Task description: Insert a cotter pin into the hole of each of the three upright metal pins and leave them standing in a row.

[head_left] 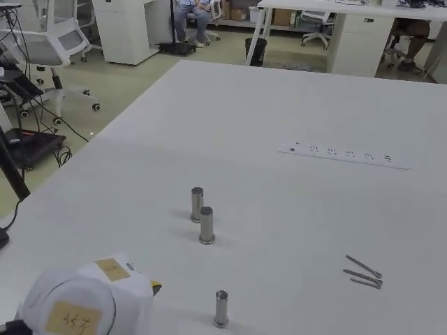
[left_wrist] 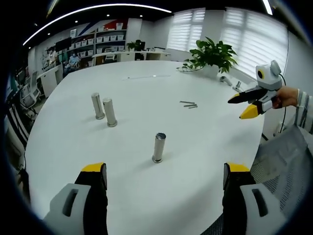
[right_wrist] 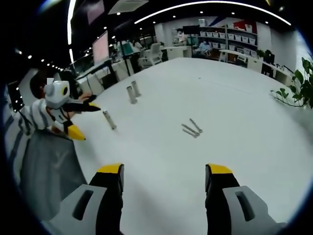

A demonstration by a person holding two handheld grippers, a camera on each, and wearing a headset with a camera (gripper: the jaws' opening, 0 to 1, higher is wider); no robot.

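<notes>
In the head view, a white table (head_left: 293,112) carries three upright metal pins. Two stand close together, one just behind the other (head_left: 197,204) (head_left: 207,225). The third pin (head_left: 221,308) stands apart, nearer the bottom edge. Three cotter pins (head_left: 363,272) lie loose in a small cluster well to the right of the pins, none of them inserted. A white power strip (head_left: 342,155) lies farther back on the table.

In the left gripper view, the left gripper (left_wrist: 165,168) hovers above the table with its yellow-tipped jaws spread wide and nothing between them. The lone pin (left_wrist: 159,147) stands straight ahead between the jaws. The paired pins (left_wrist: 103,108) stand beyond it to the left, and the cotter pins (left_wrist: 188,104) lie farther off to the right. At the right edge a hand (left_wrist: 286,98) holds the right gripper (left_wrist: 239,107) above the table, its jaws apart and empty. A potted plant (left_wrist: 212,54) sits at the far side.

In the right gripper view, the right gripper (right_wrist: 164,169) also has its jaws wide apart and holds nothing. The cotter pins (right_wrist: 190,128) lie ahead, between the jaws. The left gripper (right_wrist: 85,119) shows at the left with its jaws parted, near the lone pin (right_wrist: 109,120). The paired pins (right_wrist: 133,91) stand beyond it.
</notes>
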